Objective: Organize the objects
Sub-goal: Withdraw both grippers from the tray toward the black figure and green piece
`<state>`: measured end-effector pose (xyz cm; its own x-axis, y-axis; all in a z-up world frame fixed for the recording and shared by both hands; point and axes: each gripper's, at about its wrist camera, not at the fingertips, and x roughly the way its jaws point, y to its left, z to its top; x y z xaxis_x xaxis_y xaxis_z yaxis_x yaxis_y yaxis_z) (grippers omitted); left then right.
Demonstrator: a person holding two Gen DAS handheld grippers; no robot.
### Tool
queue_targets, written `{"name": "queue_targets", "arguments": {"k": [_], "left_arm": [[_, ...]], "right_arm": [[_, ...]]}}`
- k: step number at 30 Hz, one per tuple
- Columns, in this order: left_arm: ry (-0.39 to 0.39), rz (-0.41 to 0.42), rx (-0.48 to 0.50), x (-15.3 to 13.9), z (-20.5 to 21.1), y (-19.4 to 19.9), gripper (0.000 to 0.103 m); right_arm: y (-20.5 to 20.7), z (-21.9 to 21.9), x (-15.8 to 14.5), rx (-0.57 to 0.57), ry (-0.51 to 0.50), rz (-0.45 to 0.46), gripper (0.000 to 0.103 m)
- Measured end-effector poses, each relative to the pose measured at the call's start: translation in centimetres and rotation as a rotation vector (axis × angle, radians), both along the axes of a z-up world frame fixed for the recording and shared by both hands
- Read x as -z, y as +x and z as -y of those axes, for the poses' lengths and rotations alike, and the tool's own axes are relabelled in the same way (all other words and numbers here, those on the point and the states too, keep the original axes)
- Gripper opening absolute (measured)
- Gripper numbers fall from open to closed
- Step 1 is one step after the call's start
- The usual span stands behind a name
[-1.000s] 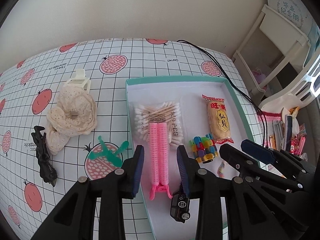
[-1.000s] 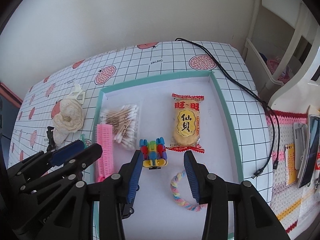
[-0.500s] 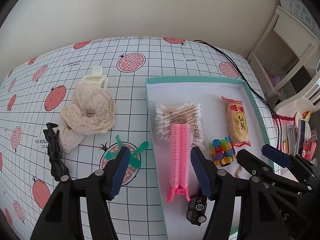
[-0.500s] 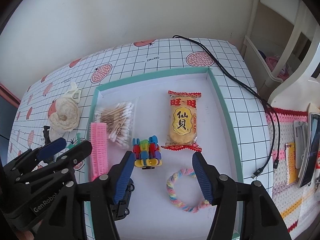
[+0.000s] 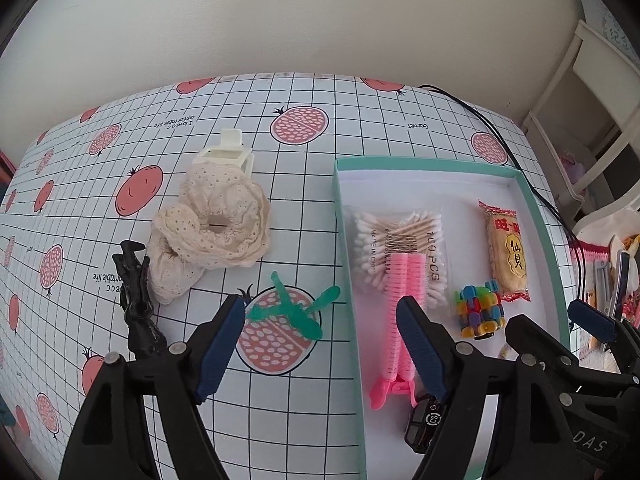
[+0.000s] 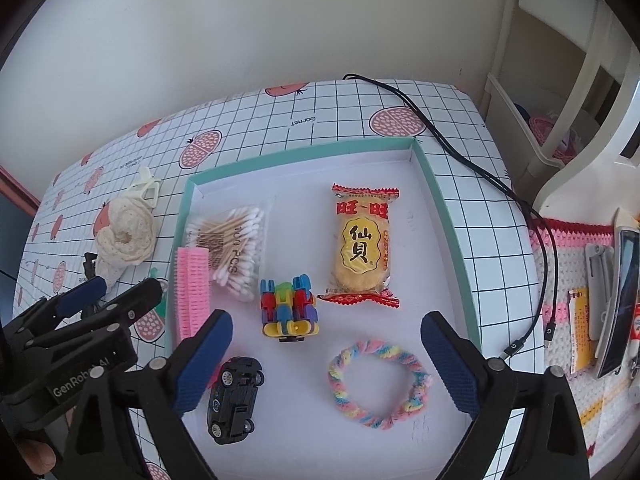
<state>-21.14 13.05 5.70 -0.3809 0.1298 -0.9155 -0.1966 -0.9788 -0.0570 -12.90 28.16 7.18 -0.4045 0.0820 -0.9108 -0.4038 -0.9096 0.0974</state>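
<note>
Both your tongs gape wide, empty: left gripper [image 5: 320, 330] over green clip [image 5: 294, 312], right gripper [image 6: 326, 350] over tray [image 6: 448, 216] w/ braided ring [image 6: 378, 384].

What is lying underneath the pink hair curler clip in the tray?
The pink hair curler clip overlaps the near end of the cotton swab bag, which lies on the tray. The swabs directly beneath it are covered.

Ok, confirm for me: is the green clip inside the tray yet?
No, the green clip lies on the tablecloth, left of the tray, between the open left gripper fingers.
</note>
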Motion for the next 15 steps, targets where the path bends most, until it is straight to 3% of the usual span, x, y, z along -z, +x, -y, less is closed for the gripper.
{"name": "queue_targets", "arguments": {"k": [3, 15], "left_arm": [[-0.004, -0.004, -0.013, 0.04, 0.25, -0.06, 0.091], [-0.006, -0.018, -0.038, -0.04, 0.82, -0.23, 0.093]], "right_arm": [[-0.03, -0.04, 0.03, 0.002, 0.003, 0.001, 0.101], [0.03, -0.21, 0.11, 0.005, 0.004, 0.001, 0.103]]}}
